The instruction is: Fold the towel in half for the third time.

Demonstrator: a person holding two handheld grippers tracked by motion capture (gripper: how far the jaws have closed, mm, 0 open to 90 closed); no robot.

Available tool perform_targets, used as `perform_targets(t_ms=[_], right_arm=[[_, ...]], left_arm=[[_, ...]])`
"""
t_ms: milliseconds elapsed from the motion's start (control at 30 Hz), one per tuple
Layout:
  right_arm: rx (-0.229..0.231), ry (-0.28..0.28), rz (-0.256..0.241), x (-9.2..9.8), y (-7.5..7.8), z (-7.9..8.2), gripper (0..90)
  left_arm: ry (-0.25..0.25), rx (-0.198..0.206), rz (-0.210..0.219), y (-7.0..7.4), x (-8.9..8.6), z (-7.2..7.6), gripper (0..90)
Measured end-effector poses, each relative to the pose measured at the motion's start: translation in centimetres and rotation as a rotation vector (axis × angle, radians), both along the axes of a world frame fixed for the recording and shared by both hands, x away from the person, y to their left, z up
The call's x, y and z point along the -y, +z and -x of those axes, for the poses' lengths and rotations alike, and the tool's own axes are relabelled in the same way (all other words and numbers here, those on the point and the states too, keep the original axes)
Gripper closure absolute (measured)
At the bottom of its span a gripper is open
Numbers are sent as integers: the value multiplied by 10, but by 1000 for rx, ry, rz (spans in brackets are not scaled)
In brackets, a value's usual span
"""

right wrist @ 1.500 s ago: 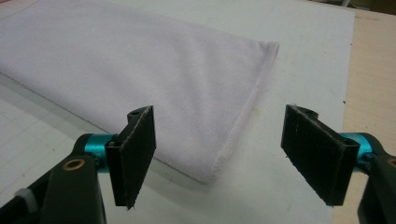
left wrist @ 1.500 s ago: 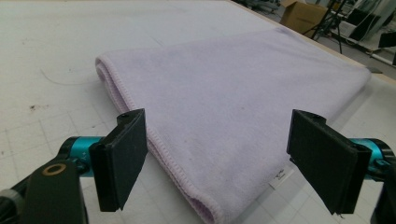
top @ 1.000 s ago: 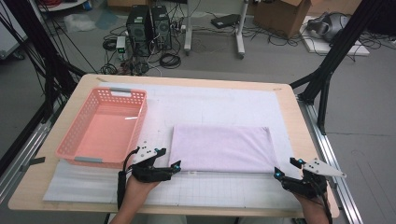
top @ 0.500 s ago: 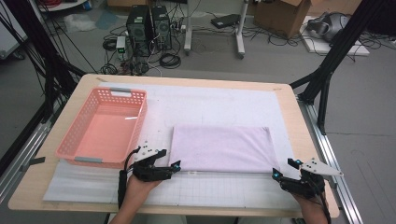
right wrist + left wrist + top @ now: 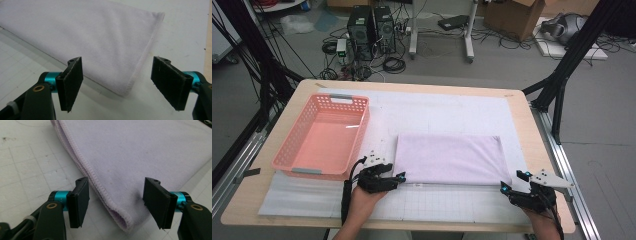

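Left gripper [image 5: 401,177] sits at the near left corner of the folded lilac towel [image 5: 448,159], jaws spread wide with the corner between them. Right gripper [image 5: 507,187] likewise agape at the near right corner. Towel lies flat on the white mat [image 5: 442,112], right of the pink basket [image 5: 323,136].

I am scanning all three views and finding no writing, label, brand, number or sign that I can read. The white mat [image 5: 452,205] is showing only thin printed grid lines, with no figures on them that I am making out.
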State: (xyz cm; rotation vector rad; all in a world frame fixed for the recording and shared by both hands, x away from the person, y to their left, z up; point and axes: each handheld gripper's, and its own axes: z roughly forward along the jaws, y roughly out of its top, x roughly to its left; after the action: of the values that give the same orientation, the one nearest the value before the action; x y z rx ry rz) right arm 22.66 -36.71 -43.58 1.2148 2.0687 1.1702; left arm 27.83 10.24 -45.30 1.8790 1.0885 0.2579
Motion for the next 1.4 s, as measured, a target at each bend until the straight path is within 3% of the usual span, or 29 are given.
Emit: perform_targets(t_ms=[167,300,400,600,733,933,1100,1400], right_arm=[[-4,8,8,-3,0,-1,251],[-7,11,9,-5,-1,-2,251],[-4,18,6,-7,-1,-4,251],[4,48,9,-19,2,-11,251],[5,82,2,-34,7,-22,251],[-4,154,5,-63,14,-48,250],[-38,213,16,-92,19,-78,248],[-76,297,77,-148,33,-124,240]], left_arm=[[-4,8,-30,0,3,1,436],[-37,30,-69,1,9,4,540],[-21,18,-63,1,9,4,571],[-10,-32,0,-1,7,2,741],[-8,-49,20,-2,6,2,779],[-3,-45,33,-1,6,3,808],[-4,-36,50,-1,3,4,815],[-4,-57,93,1,-5,6,819]])
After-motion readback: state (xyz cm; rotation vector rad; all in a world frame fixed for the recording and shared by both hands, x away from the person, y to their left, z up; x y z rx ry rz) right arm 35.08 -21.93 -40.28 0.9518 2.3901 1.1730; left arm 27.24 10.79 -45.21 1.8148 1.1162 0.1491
